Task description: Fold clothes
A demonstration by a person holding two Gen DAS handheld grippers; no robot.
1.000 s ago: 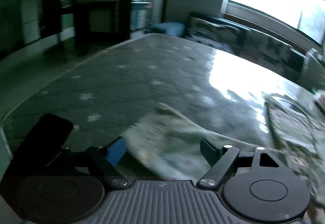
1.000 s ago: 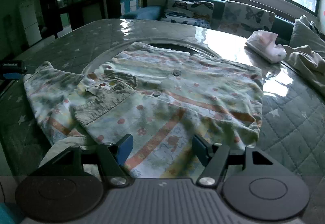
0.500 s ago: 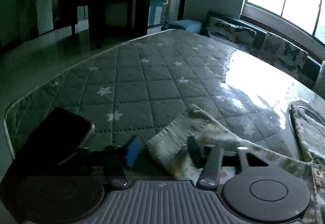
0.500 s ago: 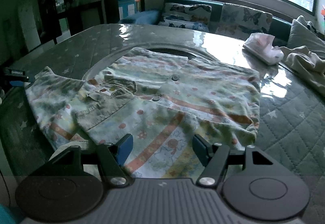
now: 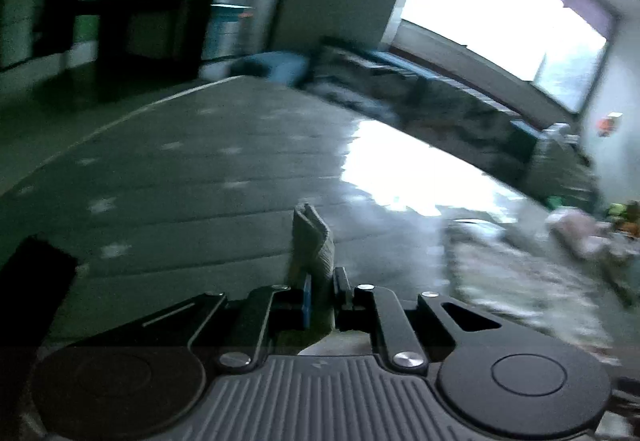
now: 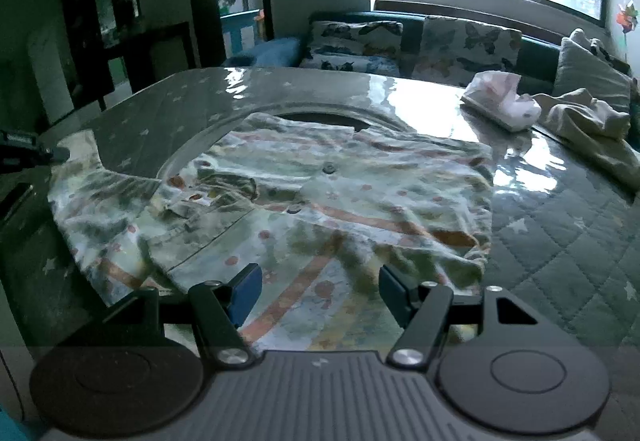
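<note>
Left wrist view: my left gripper is closing on the shirt cuff. My right gripper hangs open over the shirt.

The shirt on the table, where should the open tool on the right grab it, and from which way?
Probably the near bottom hem of the shirt, coming in low from the near table edge. That hem lies flat just beyond the right tool, whose jaws stand open. The left tool is closing on the ribbed sleeve cuff, so that side is taken.
</note>
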